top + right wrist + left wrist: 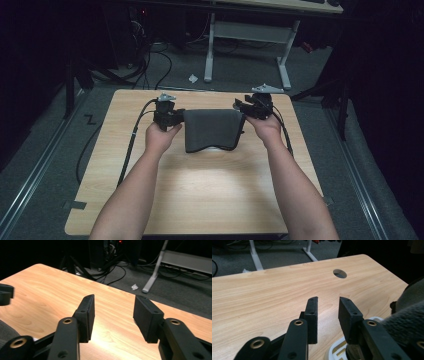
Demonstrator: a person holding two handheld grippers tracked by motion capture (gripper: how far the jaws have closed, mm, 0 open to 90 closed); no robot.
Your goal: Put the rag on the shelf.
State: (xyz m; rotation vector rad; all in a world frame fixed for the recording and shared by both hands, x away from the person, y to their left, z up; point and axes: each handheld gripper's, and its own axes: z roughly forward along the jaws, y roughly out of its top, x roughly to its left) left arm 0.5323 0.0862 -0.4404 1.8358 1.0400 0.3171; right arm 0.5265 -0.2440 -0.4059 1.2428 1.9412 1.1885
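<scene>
Two hand-held grippers: you hold one in each hand over the far half of the bench [200,190], with a dark grey cloth [212,129] between them.
Left hand-held gripper [170,116]: it sits at the cloth's left edge in the high view. In the left gripper view [327,312] its jaws stand apart with a narrow gap, bare wood showing between them and nothing clamped.
Right hand-held gripper [246,107]: it sits at the cloth's upper right corner in the high view. In the right gripper view [113,315] its jaws are spread wider than the left pair, again with bare bench top between them and nothing held.
Your hands: your left hand [159,137] and right hand [267,127] each wrap a gripper body, forearms coming in from the near edge.
Cloth: it lies draped over a low white object [214,148] whose rim peeks out below the cloth's near edge. In the left gripper view the fuzzy grey fabric [404,322] fills the right side, just beside the right-hand jaw, and the white object [337,350] shows beneath the jaws.
Contact with cloth: from the high view you cannot tell whether either gripper body touches the fabric.
Bench surface: light wood grain, with a round hole [339,273] near its far corner.
Cables: a black cable [131,145] trails from the left gripper toward the near left.
Surroundings: grey carpet, a white desk frame [247,37] and a scrap of white paper [193,78] lie beyond the bench.
</scene>
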